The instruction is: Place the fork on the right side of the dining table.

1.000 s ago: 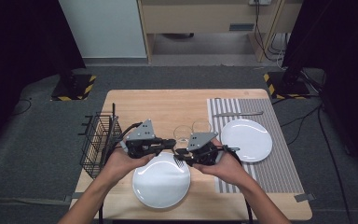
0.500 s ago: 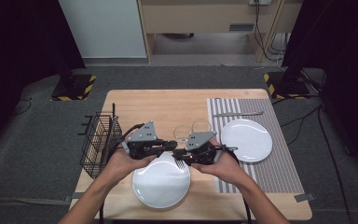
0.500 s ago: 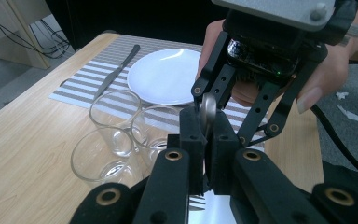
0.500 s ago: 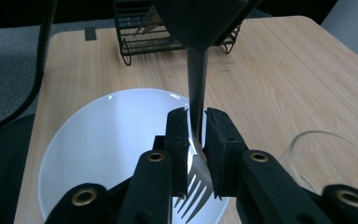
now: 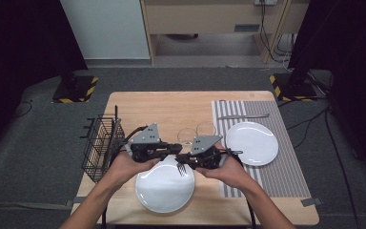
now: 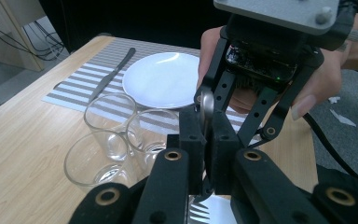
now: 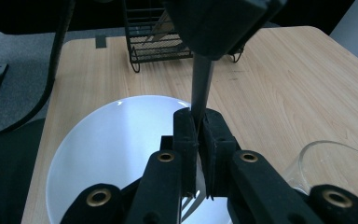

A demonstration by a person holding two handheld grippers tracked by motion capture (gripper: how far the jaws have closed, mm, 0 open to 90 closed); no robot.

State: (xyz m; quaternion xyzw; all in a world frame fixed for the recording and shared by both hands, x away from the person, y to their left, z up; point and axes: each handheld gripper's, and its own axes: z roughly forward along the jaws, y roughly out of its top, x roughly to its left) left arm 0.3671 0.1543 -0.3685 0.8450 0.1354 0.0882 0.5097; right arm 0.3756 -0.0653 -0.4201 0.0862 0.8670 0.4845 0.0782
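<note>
Over the table [image 5: 138, 107], right hand-held gripper [image 5: 185, 160] newly clamped on fork [image 5: 181, 168].

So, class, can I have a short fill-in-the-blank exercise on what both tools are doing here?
1. Both tools, left tool and right tool, grip one ____.
2. The fork is held above a white ____.
3. The wire basket stands at the table's ____ edge.

Missing words: fork; plate; left

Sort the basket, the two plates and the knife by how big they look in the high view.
1. Near plate
2. Basket and far plate: look about alike, so unranked
3. Knife
</note>
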